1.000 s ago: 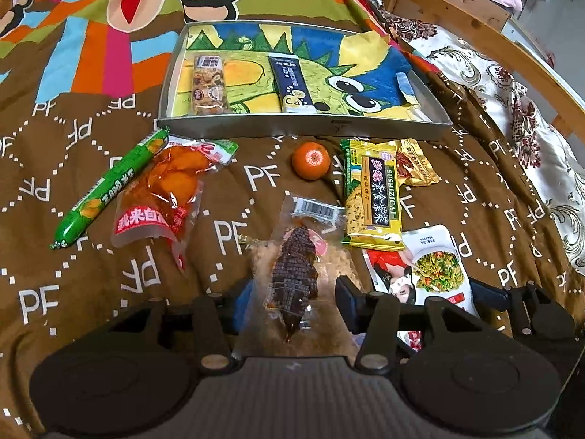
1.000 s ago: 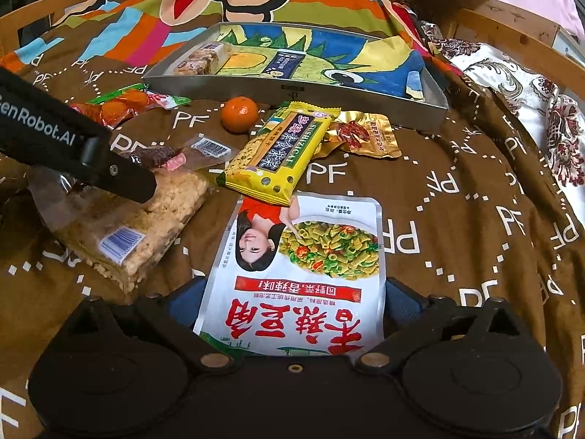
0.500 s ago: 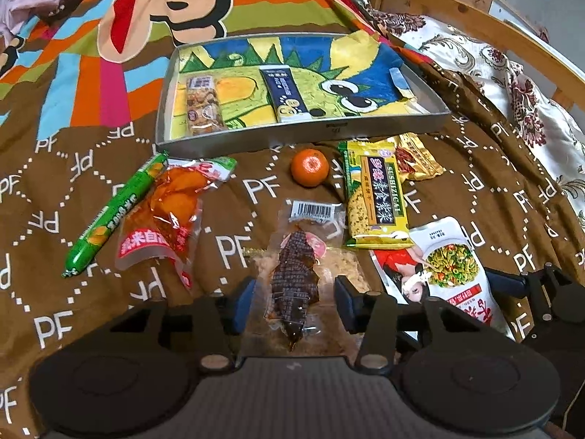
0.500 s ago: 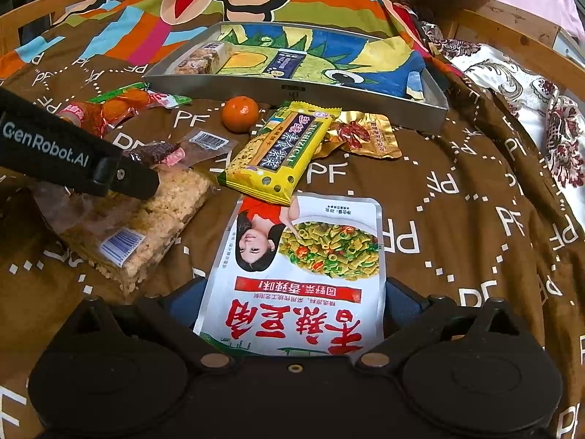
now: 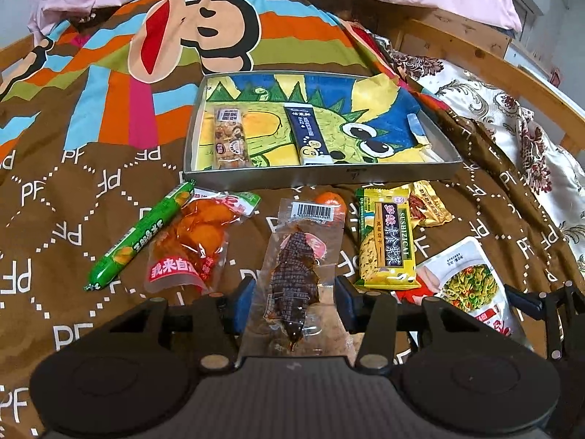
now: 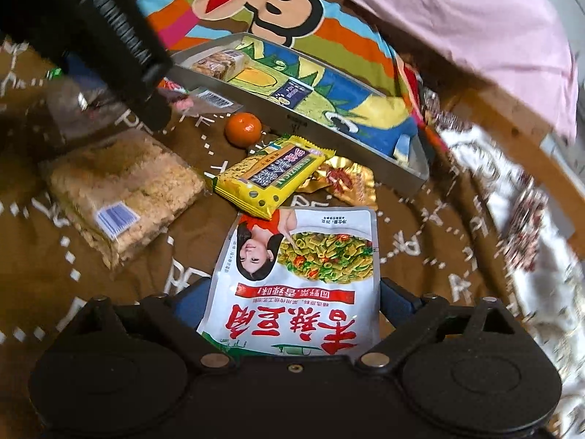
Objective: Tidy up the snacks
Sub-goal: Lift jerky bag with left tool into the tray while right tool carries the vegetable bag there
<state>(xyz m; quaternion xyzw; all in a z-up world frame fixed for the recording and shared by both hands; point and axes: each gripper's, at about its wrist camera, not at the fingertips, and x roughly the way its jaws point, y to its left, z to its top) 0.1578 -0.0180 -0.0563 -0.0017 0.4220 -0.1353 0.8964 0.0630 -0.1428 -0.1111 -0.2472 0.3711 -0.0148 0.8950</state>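
My left gripper (image 5: pixel 294 303) is shut on a clear packet of dark dried snack (image 5: pixel 296 270), held above the brown bedspread in front of the metal tray (image 5: pixel 318 179). My right gripper (image 6: pixel 292 303) has a white pouch with a noodle picture (image 6: pixel 303 274) between its fingers. Its jaws are closing and the pads meet the pouch's edges; the pouch tilts with the gripper. The tray (image 6: pixel 292 117) holds a nut bar (image 5: pixel 230 139) and a dark blue stick pack (image 5: pixel 310 135). The left gripper's arm (image 6: pixel 120 47) crosses the right wrist view's upper left.
On the bedspread lie a green sausage stick (image 5: pixel 139 237), an orange vacuum pack (image 5: pixel 197 241), a yellow-green packet (image 5: pixel 385 245), a gold packet (image 5: pixel 427 208), an orange (image 6: pixel 243 128) and a rice crisp block (image 6: pixel 120 190). Wooden bed rail (image 5: pixel 493 58) stands right.
The left gripper has raised the dark snack packet, which now hides most of the orange. The right gripper has rolled, its jaws have drawn in on the white pouch, and the pouch turned with it.
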